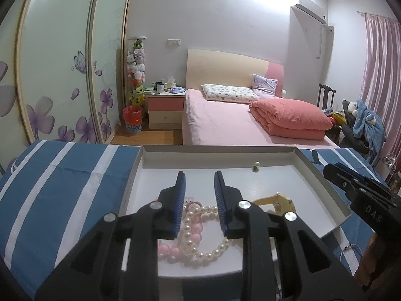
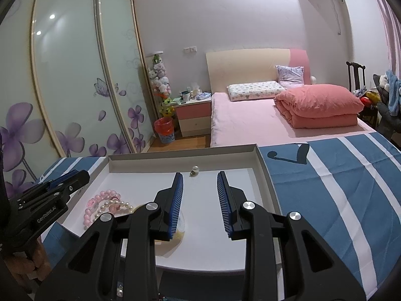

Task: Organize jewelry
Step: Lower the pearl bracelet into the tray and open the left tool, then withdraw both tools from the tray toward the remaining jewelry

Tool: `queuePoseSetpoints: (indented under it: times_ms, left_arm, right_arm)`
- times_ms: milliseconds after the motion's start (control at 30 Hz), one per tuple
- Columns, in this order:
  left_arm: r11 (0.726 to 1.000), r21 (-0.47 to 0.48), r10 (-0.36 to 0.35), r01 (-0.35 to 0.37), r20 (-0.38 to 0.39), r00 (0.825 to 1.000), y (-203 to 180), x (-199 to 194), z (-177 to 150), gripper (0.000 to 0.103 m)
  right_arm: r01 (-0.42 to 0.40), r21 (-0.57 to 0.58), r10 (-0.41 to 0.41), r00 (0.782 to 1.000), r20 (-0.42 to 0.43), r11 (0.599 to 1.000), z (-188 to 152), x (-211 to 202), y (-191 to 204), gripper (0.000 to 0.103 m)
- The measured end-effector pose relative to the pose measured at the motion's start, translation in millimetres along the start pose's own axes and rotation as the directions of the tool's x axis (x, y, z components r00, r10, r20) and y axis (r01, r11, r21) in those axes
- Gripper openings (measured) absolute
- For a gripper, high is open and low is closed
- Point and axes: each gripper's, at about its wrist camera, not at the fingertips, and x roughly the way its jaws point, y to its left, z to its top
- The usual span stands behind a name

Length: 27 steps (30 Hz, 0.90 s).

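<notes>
A shallow white tray [image 1: 218, 156] lies on a blue and white striped cloth. In it lie a pearl bracelet [image 1: 211, 210], a pink bead bracelet [image 1: 173, 250], a yellow watch [image 1: 278, 200] and, near the far wall, a small pearl charm [image 1: 256, 166]. My left gripper [image 1: 199, 175] hovers open over the two bracelets, its pads touching neither. My right gripper [image 2: 199, 175] is open above the tray's bare middle, with the charm [image 2: 195, 170] just beyond its tips. The watch [image 2: 179, 233] is mostly hidden behind its left finger. The right wrist view shows the left gripper [image 2: 82, 175] beside the pink beads [image 2: 100, 198].
The striped cloth [image 1: 62, 175] spreads on both sides of the tray. A thin silver hoop [image 1: 351, 247] lies on the cloth at the tray's right. Beyond the table are a pink bed [image 1: 225, 118], a nightstand [image 1: 165, 105] and a flowered wardrobe [image 1: 62, 75].
</notes>
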Motion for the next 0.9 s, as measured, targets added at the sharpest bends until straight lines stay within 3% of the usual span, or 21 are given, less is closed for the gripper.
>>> queuePoseSetpoints:
  times_ms: [200, 367, 533, 733, 900]
  left_arm:
    - [0.999, 0.017, -0.04, 0.04, -0.003, 0.999, 3.9, -31.0, -10.8, 0.025]
    - [0.995, 0.04, -0.089, 0.09, -0.024, 0.996, -1.1, -74.8, -37.8, 0.025]
    - [0.99, 0.024, -0.14, 0.141, -0.054, 0.989, -13.0, -113.0, -69.7, 0.034]
    - [0.988, 0.022, -0.153, 0.156, -0.114, 0.982, -35.8, -140.5, -108.0, 0.046]
    - [0.986, 0.026, -0.156, 0.163, -0.179, 0.971, -54.4, -146.7, -132.4, 0.064]
  right_arm:
    - [0.005, 0.01, -0.005, 1.0, 0.007, 1.0, -3.2, -21.8, -4.2, 0.03]
    - [0.004, 0.015, -0.004, 1.0, 0.021, 1.0, -14.8, -56.0, -7.3, 0.03]
    - [0.008, 0.024, -0.009, 0.999, 0.037, 1.0, -35.7, -97.3, -9.9, 0.03]
    - [0.008, 0.009, -0.008, 0.999, 0.035, 1.0, -65.4, -136.0, -6.7, 0.03]
    - [-0.006, -0.005, 0.006, 0.999, 0.039, 1.0, -82.9, -157.1, -2.7, 0.03]
